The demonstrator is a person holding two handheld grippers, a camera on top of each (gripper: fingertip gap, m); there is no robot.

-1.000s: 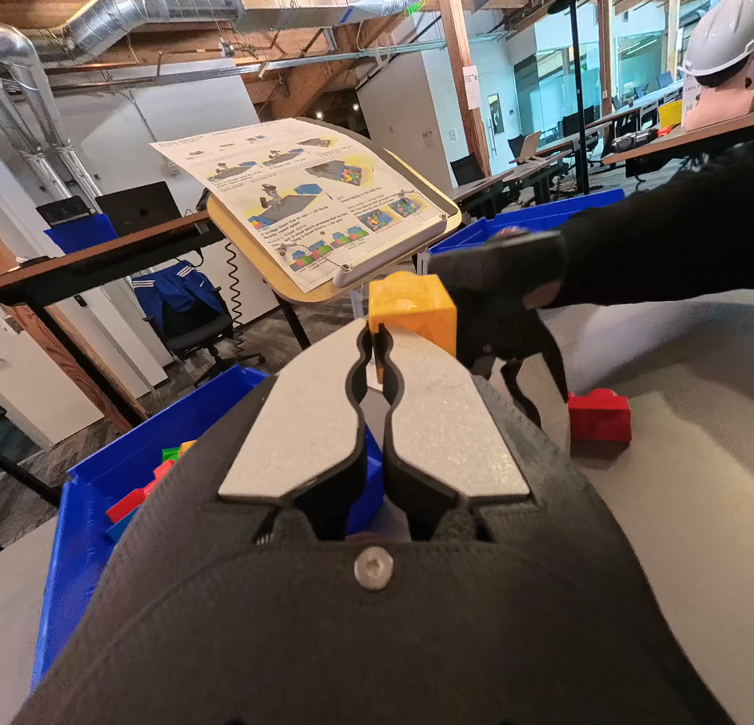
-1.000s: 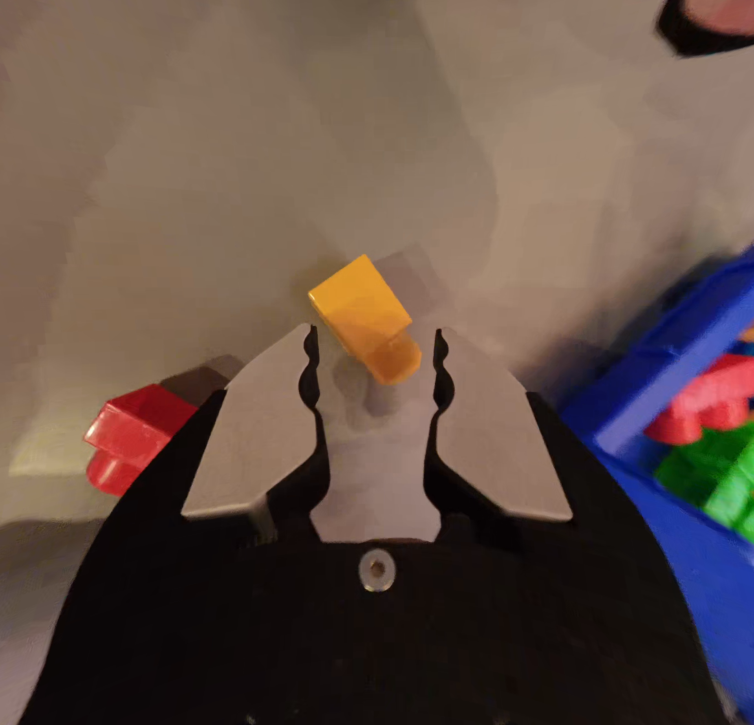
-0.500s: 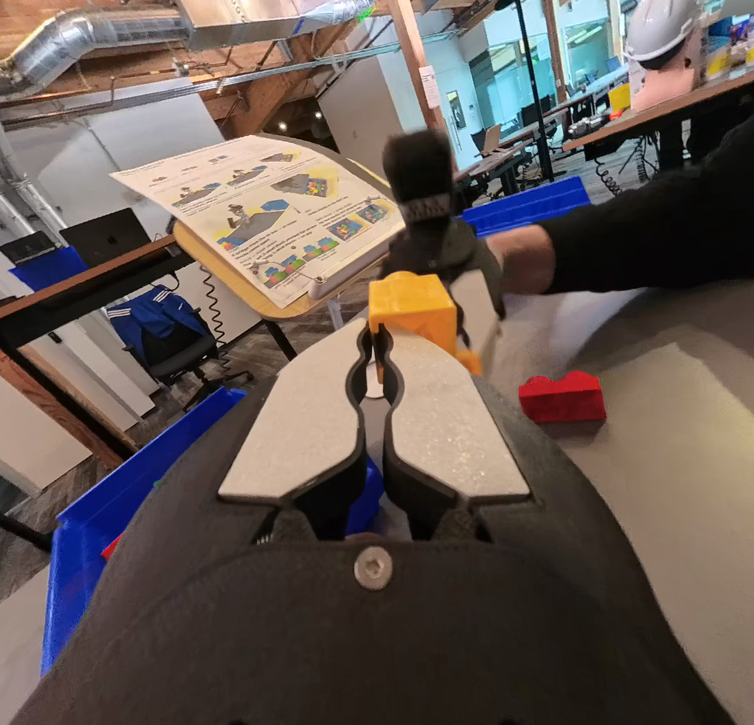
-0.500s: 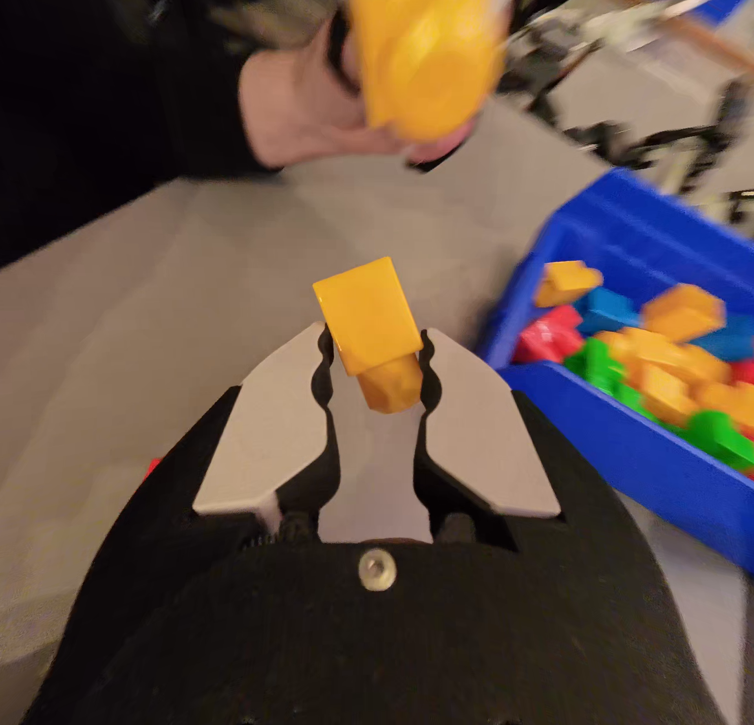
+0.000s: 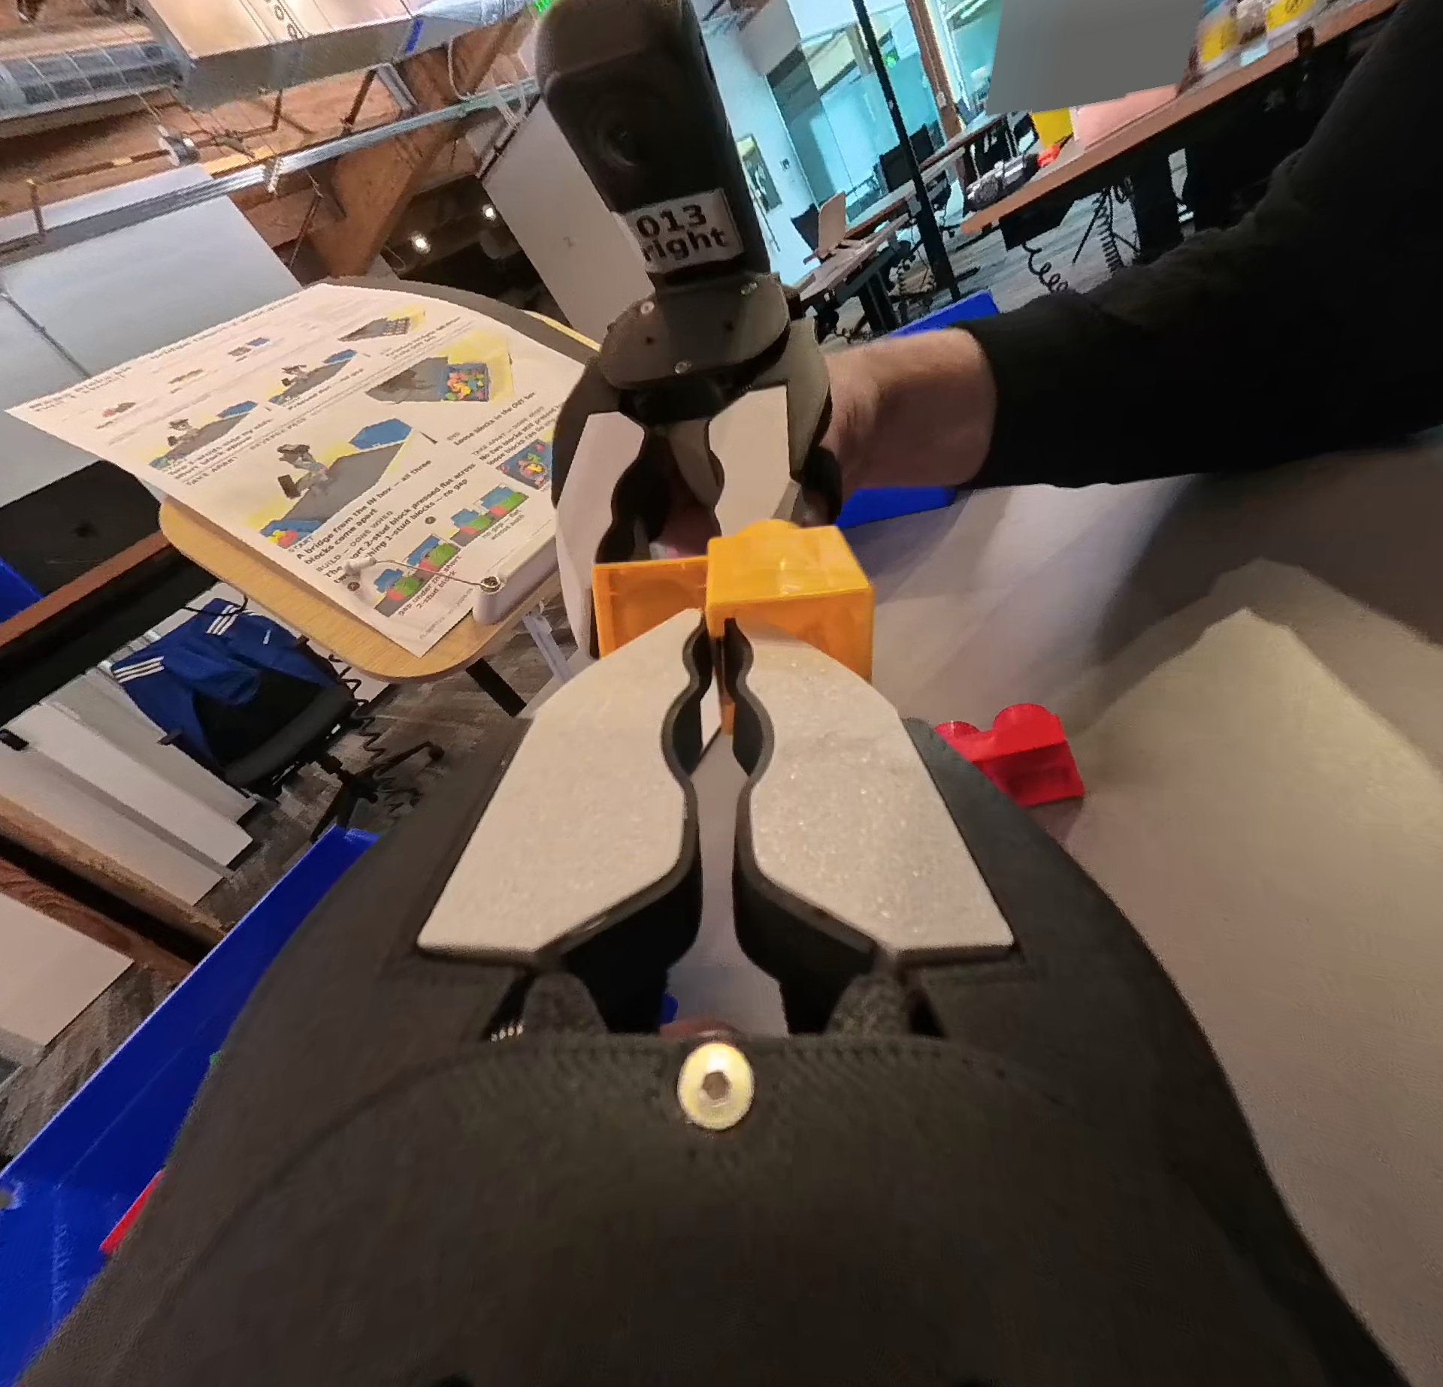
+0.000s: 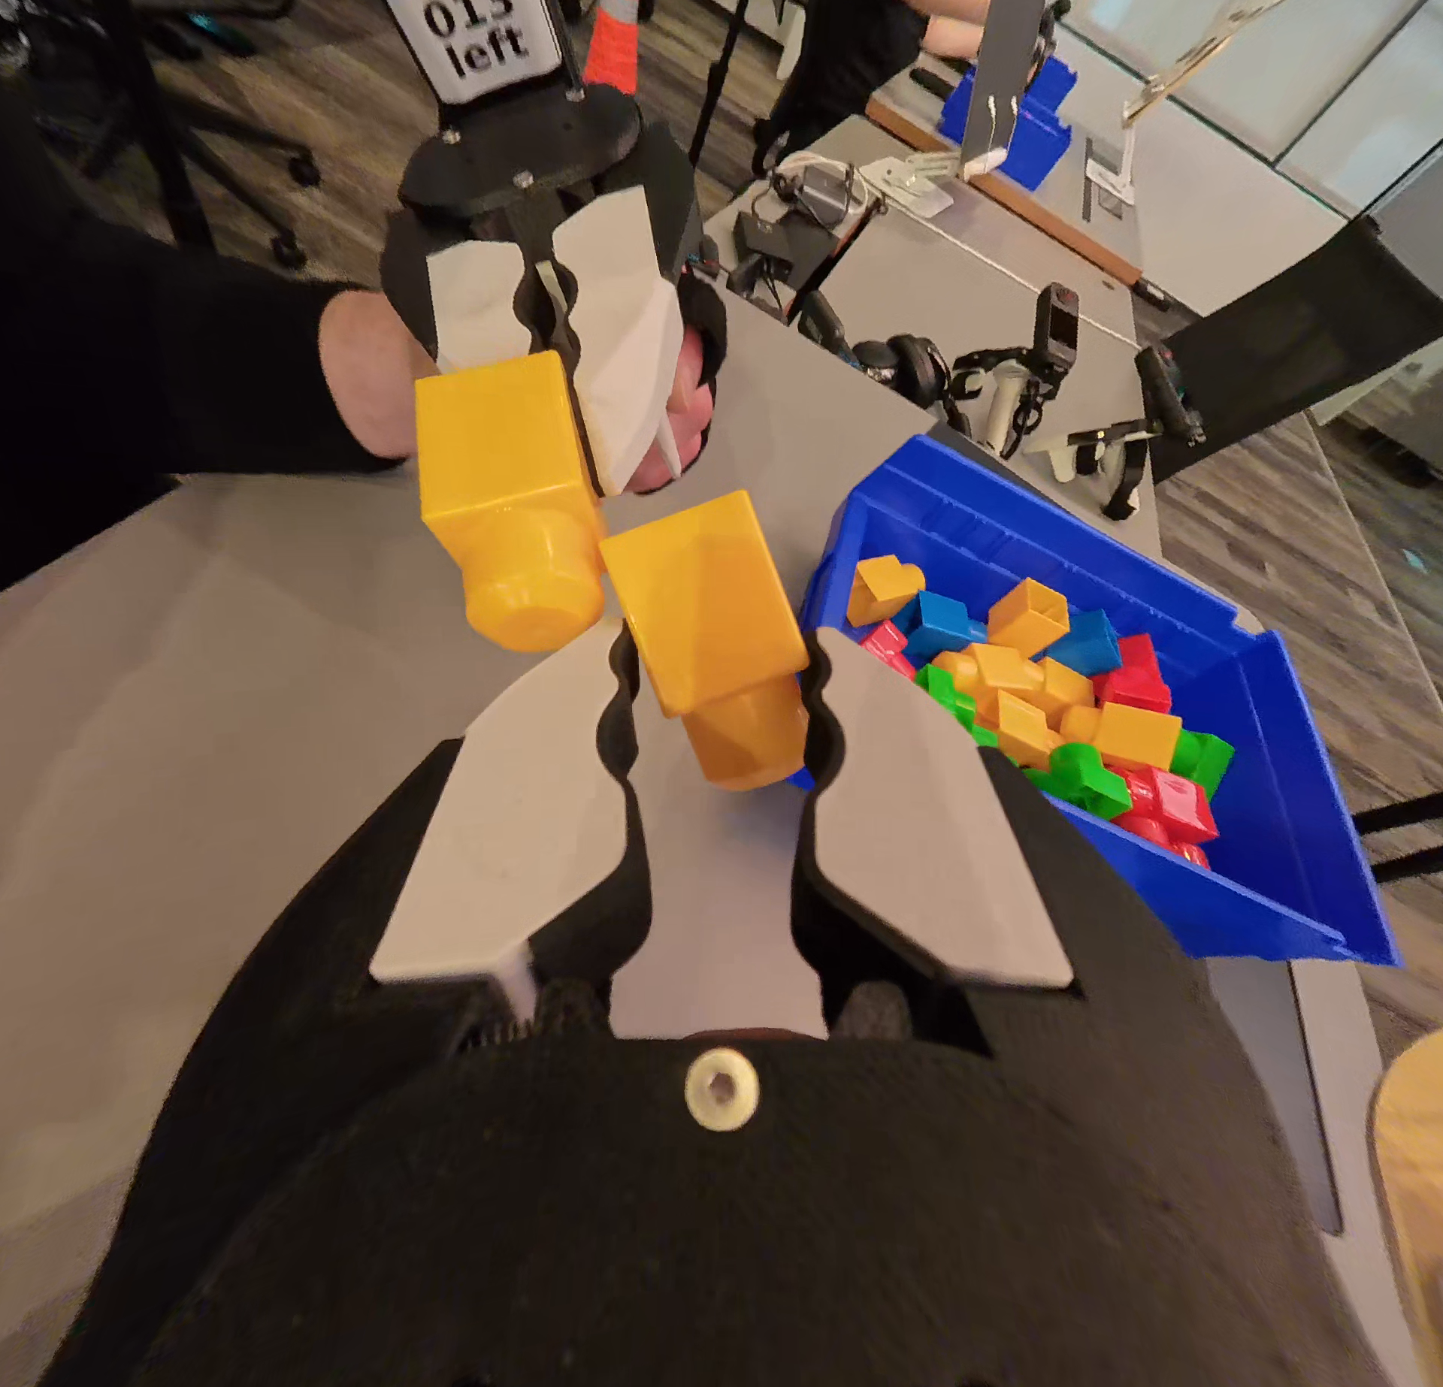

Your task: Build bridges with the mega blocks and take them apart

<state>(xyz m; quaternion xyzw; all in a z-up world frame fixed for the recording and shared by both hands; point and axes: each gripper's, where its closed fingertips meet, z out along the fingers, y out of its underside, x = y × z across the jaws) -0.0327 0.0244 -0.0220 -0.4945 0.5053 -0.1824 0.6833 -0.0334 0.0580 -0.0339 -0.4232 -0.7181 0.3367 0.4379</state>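
Behind the left tongs point(image 5: 714, 635), orange block point(image 5: 789, 600) half hidden, wall pinched.

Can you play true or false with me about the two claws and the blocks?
1. Each claw holds a yellow block. True: the left claw pinches one yellow block, and the right claw grips another.
2. The red block is held in a claw. False: it lies on the grey table.
3. The blue bin holds many coloured blocks. True.
4. The two yellow blocks are stacked together on the table. False: they are up in the air, close to each other, each in its own claw.
5. The bin has only green blocks. False: there are yellow, blue, red and green ones.
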